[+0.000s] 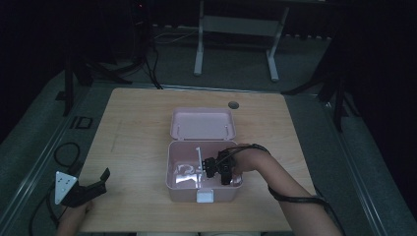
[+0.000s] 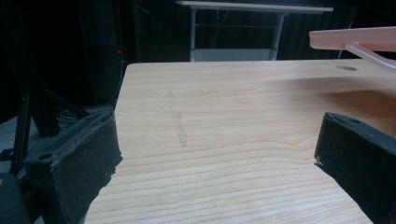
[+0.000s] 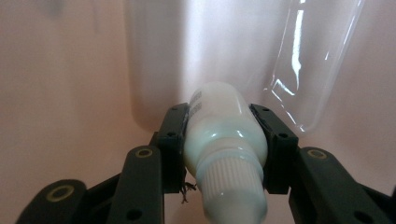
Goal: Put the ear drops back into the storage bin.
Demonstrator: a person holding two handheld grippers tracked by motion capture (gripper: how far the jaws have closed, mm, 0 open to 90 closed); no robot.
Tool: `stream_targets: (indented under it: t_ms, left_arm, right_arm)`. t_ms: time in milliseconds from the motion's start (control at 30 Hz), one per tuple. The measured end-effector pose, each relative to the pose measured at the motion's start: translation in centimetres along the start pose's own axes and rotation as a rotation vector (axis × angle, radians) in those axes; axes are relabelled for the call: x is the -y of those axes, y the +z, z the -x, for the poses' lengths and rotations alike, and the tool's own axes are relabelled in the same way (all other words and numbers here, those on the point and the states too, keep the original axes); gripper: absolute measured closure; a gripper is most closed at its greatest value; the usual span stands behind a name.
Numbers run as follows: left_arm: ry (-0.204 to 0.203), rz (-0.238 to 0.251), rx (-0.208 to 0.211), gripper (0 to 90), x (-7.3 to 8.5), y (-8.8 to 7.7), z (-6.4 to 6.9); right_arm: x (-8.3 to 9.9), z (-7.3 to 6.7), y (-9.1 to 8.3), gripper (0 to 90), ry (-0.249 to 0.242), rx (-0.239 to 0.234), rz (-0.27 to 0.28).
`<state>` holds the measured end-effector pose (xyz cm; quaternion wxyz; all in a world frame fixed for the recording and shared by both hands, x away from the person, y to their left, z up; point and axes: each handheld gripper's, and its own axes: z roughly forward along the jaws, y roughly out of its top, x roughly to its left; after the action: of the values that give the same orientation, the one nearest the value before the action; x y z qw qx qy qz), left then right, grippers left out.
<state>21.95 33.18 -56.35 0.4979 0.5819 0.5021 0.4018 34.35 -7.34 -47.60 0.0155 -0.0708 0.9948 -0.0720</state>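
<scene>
A pink box (image 1: 174, 169) stands open in the middle of the wooden table (image 1: 137, 128), its lid (image 1: 202, 123) laid back. My right gripper (image 1: 219, 169) reaches down into the box from the right. In the right gripper view a small white bottle (image 3: 224, 140) with a ribbed white cap sits clamped between the two black jaws, over the pink floor (image 3: 60, 93) of the box. My left gripper (image 1: 91, 189) rests at the table's front left corner, jaws wide apart with bare wood between them; its fingers (image 2: 74, 163) frame the left gripper view.
A clear plastic piece (image 3: 308, 65) lies inside the box beyond the bottle. A white latch (image 1: 205, 196) sits on the box's front wall. A round cable hole (image 1: 233, 104) is near the table's far edge. A white desk frame (image 1: 236, 34) stands behind the table.
</scene>
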Motion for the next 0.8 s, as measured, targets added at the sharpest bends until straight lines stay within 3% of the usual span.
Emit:
stream_targets:
  t_ms: [400, 800]
  left_arm:
    - [0.003, 0.0, 0.001, 0.4, 0.0, 0.0, 0.0]
    - [0.005, 0.0, 0.002, 0.4, 0.0, 0.0, 0.0]
  right_arm:
    - [-0.4, 0.0, 1.3, 59.4, -0.019, -0.019, -0.037]
    - [-0.4, 0.1, 1.3, 57.1, -0.01, -0.032, -0.045]
